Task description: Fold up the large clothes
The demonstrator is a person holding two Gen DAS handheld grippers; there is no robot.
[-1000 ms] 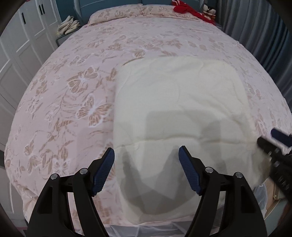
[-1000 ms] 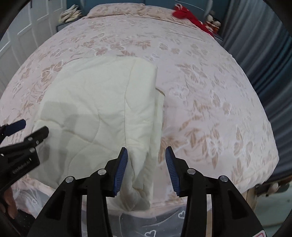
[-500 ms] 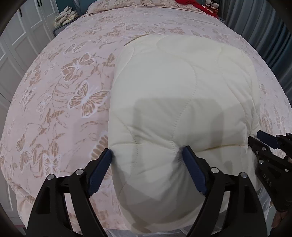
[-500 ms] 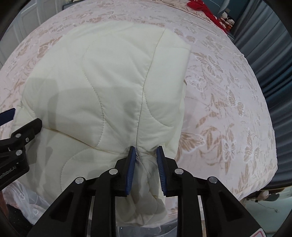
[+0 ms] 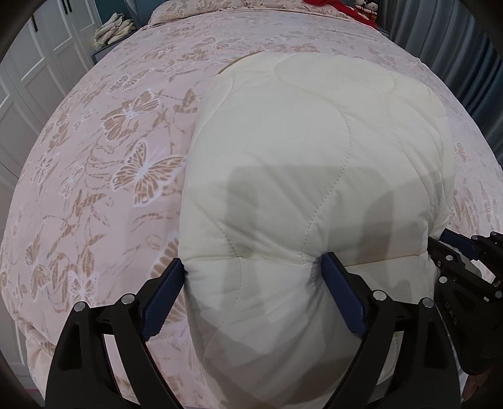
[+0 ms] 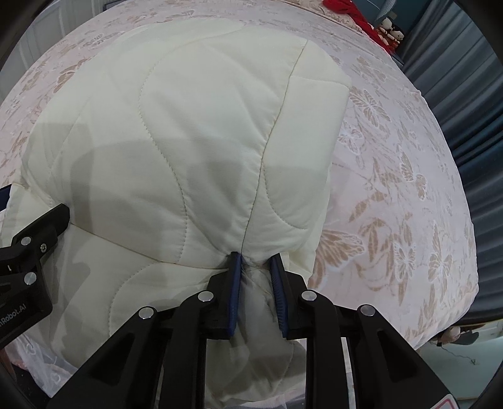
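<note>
On the left gripper's point(image 6: 28, 251) black body, seen at 9 o'clock in the right wrist view, white lettering reads "nRobot.AI", cut off at the frame edge; in the left wrist view the right gripper point(image 5: 465, 251) at 3 o'clock carries small white letters too blurred to read. One cream quilted jacket point(image 5: 314, 176) lies folded on one bed point(image 5: 94, 157) with a pink cover printed with tan butterflies, its near edge hanging over the bed's foot at 6 o'clock. Two grippers work on it. The left gripper point(image 5: 253, 283) stands wide, both blue pads point(image 5: 341, 295) pressing into the sides of a thick bulge of the jacket's near-left edge, so it squeezes the padding without being closed down. The right gripper point(image 6: 256, 270) is nearly closed, pinching a bunched fold of the jacket point(image 6: 188, 141) at the seam on its near-right edge. At 12 to 1 o'clock, at the head of the bed, lies one red cloth point(image 6: 349, 9), with two small dolls point(image 6: 388, 28) beside it. Grey-blue curtains point(image 6: 456, 63) hang at 2 o'clock; white wardrobe doors point(image 5: 41, 63) stand at 10 o'clock.
</note>
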